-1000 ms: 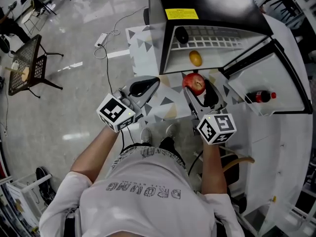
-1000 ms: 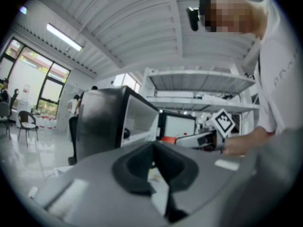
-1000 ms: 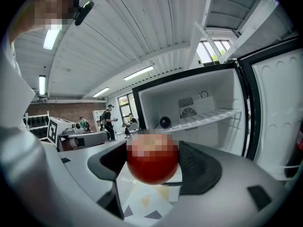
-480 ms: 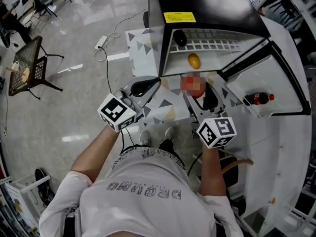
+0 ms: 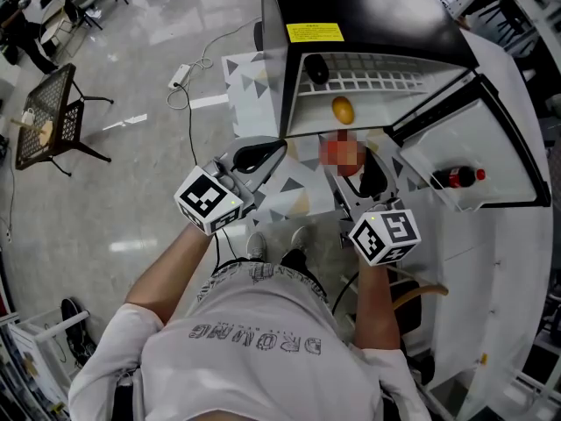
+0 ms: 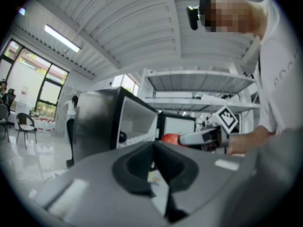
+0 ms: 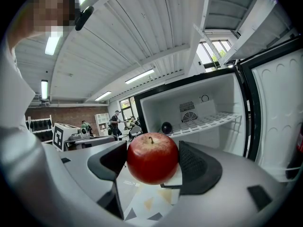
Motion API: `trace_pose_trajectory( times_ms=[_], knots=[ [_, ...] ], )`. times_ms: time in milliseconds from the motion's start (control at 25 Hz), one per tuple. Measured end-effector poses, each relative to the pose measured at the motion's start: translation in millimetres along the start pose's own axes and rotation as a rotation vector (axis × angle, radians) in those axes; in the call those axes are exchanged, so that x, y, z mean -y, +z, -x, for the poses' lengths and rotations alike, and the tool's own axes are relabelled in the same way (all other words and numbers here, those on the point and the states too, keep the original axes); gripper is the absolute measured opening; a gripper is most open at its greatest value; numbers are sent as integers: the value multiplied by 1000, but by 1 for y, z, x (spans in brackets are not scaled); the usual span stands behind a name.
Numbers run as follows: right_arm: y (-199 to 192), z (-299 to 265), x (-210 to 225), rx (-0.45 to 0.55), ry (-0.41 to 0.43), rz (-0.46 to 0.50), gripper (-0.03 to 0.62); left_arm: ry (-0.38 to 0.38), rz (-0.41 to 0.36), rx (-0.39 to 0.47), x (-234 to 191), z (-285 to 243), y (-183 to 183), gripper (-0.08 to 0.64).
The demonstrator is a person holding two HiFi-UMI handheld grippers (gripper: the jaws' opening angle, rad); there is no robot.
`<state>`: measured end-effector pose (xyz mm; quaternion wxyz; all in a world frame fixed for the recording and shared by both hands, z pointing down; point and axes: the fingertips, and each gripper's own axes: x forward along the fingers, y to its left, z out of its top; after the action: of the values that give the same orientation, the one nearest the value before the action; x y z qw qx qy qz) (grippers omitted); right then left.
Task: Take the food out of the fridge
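Head view: the person stands at the open fridge [image 5: 368, 7] with both forearms reaching forward and bent at the elbow, each hand gripping a grey plastic tool that carries a cube with square markers. The right tongs [image 5: 355, 160] point into the fridge opening. The left tongs [image 5: 267, 150] sit lower and further left, angled toward the fridge's left front corner, over a floor mat [image 5: 250, 77] printed with grey triangles.

Right gripper view shows the right tongs [image 7: 151, 163] pinching a red apple [image 7: 152, 156]: glossy, round, with a short brown stem, held between two dark ribbed pads. The apple hangs outside the compartment, in front of its opening and above the mat.

Left gripper view shows the left tongs [image 6: 155, 148] pressed together at the tips, with nothing between the dark pads. The apple [image 6: 169, 137] appears beyond them as a red patch.

Inside, the fridge walls are smooth white plastic. A white wire shelf [image 5: 386, 64] carries a small dark round thing [image 5: 317, 70] at its left end. Below it, a smooth orange-yellow fruit [image 5: 343, 110] lies near the front edge of the compartment floor. The fridge door [image 5: 491, 147] stands swung open to the right, and a dark bottle with a red cap [image 5: 456, 177] lies in its door shelf. The fridge top is glossy black with a yellow label [image 5: 316, 32].
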<state>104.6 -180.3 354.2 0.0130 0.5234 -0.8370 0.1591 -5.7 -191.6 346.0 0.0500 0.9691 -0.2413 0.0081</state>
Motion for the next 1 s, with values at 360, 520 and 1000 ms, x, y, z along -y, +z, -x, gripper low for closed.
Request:
trace_pose_trajectory(
  times_ms=[360,520,1000],
  knots=[
    [-2,1,4,-8,2,-4,313,2,2,-5,3,-3,-1,8],
    [-4,2,6,-11,3,-21,313,2,1,-9,5,-4,-2,8],
    [-7,4,13,-20,5,-27,313,-1,4,-14,8,-9,-3,8]
  ],
)
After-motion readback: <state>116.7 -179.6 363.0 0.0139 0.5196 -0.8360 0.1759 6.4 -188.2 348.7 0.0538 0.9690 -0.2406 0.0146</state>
